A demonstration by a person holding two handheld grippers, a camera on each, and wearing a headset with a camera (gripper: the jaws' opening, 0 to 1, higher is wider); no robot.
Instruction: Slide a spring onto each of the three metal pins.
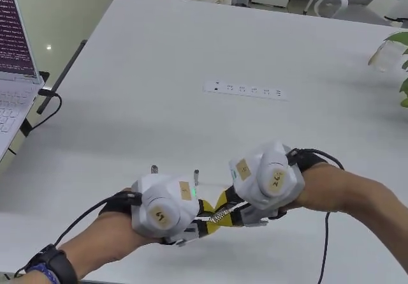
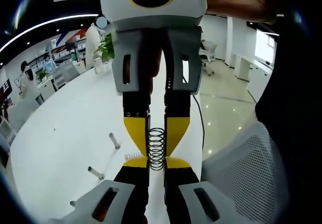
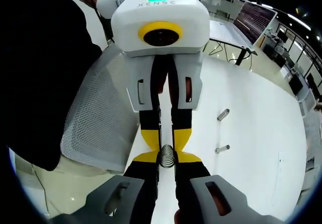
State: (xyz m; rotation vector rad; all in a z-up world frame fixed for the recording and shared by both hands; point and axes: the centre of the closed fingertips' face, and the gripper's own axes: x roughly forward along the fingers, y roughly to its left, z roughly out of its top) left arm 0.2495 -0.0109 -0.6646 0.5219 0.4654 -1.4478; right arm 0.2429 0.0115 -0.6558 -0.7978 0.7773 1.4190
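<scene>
My left claw [image 2: 156, 162] is narrowed onto one end of the spring [image 2: 156, 146]. My right claw [image 3: 167, 158] meets it tip to tip and pinches the same spring. A metal pin [image 1: 196, 175] stands on the desk [image 1: 191, 54] just beyond.

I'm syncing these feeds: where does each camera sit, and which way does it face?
Head view: on the headset, looking down at the table, both forearms, left gripper and right gripper.
Left gripper view: on the left gripper, facing the right gripper's front; own jaws below.
Right gripper view: the reverse, facing the left gripper.
All share the spring, clamped by both, and pins.
</scene>
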